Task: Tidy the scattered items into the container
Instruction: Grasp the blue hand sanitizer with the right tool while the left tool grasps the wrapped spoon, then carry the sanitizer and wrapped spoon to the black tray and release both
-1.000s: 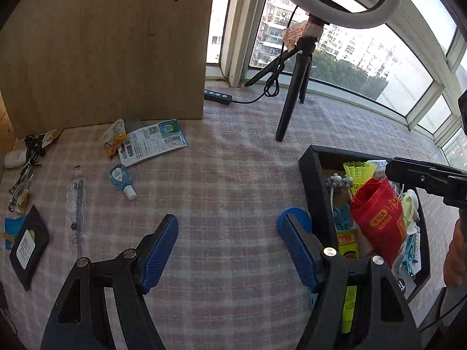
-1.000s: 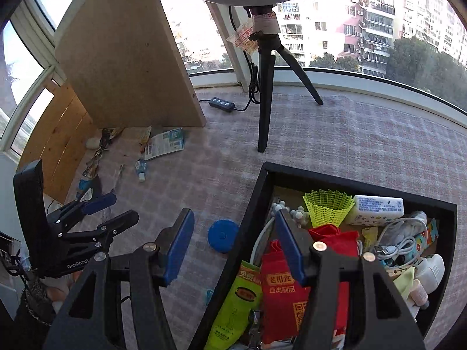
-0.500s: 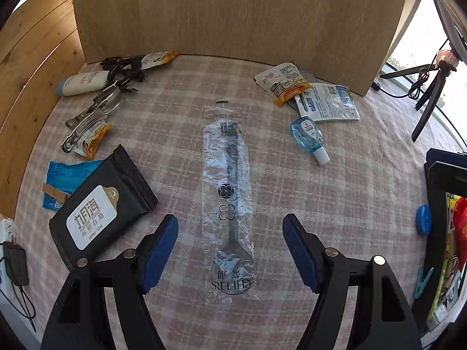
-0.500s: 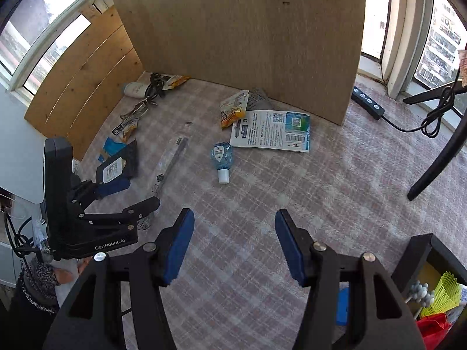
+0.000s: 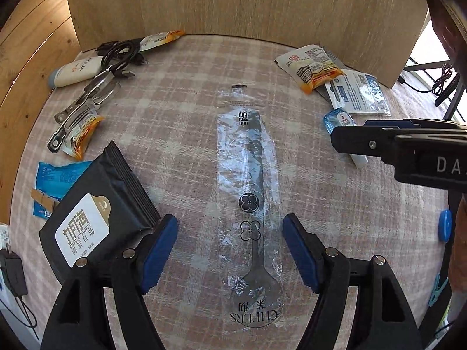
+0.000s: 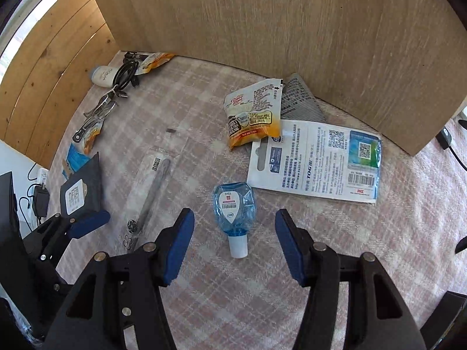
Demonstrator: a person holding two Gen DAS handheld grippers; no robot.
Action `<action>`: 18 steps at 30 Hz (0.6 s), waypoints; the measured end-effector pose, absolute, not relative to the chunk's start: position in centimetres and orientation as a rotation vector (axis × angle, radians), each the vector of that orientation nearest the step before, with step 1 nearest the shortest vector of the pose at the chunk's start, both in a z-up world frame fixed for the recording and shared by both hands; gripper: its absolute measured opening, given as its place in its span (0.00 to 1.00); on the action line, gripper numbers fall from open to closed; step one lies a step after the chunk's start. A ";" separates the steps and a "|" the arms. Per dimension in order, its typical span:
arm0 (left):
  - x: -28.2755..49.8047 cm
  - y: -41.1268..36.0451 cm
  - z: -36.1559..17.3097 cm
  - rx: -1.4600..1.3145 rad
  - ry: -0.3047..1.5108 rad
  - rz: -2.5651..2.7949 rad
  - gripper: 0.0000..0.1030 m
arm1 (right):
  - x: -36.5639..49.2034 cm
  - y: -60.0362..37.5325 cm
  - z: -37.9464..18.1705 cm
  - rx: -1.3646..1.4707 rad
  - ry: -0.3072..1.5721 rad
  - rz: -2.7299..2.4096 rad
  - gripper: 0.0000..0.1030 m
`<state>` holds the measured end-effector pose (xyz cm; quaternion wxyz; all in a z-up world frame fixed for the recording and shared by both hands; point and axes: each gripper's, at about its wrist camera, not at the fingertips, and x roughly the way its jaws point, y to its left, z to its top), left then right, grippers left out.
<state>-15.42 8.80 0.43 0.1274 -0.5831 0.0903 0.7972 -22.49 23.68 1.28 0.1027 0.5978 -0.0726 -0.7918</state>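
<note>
1. A pink-and-cream plaid cloth covers the work surface; a pale upright wooden board closes off the far side, and honey-coloured plank panelling curves round the left.
2. The left gripper is released, its blue pads either side of a long clear plastic sleeve holding a dark spoon, not touching it.
3. The right gripper is likewise spread, with a small blue clear hand-gel bottle with a white cap lying between its pads, untouched.
4. Just beyond the bottle lies a white printed card pack, overlapped by a yellow-and-white snack sachet.
5. At the near left sits a black wet-wipe pouch with a white label; at the far left are metal tongs, a coiled black cable and a white tube.
6. The container is out of view.
</note>
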 end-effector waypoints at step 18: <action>-13.3 6.8 1.3 -1.677 0.064 2.288 0.05 | -21.5 23.7 2.8 1.770 -0.170 -2.363 0.29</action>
